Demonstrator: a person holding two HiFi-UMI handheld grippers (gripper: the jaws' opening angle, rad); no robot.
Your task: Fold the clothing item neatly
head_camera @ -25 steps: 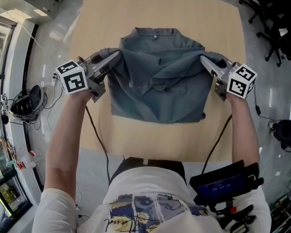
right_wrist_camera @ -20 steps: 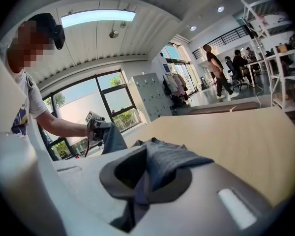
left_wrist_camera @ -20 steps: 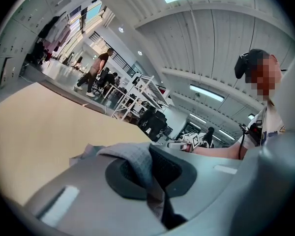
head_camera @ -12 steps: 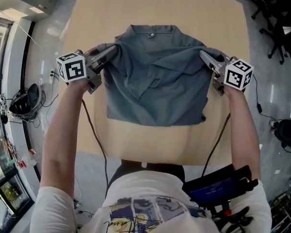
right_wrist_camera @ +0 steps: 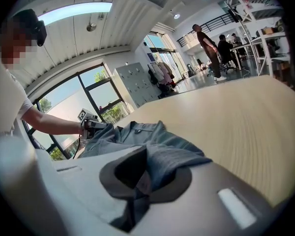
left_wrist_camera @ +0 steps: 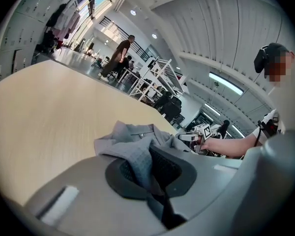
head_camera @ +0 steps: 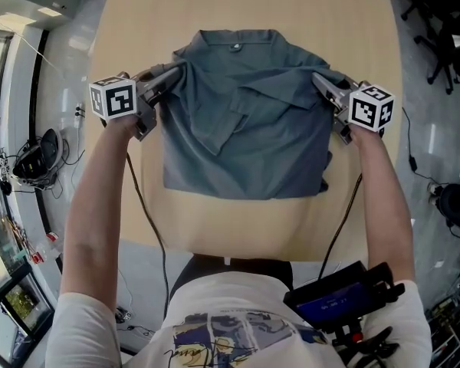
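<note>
Across the left side of the pale wooden surface (head_camera: 238, 10), the left gripper (head_camera: 171, 74) points inward, with its marker cube (head_camera: 113, 99) on the outer side by the person's hand. Its jaws are closed tight on a bunched fold of the grey-blue shirt (head_camera: 245, 140) at the garment's left shoulder edge; the left gripper view shows the cloth pinched between the dark pads. The shirt lies across the middle of the surface, collar at the far side and hem toward the person. A loose diagonal fold runs over its front, and the upper part is rumpled. At the right shoulder edge, the right gripper (head_camera: 323, 83) mirrors the left: its jaws are clamped shut on a fold of the fabric, and its marker cube (head_camera: 370, 106) faces outward. Further right, dark office chairs (head_camera: 437, 21) stand on the grey floor.
</note>
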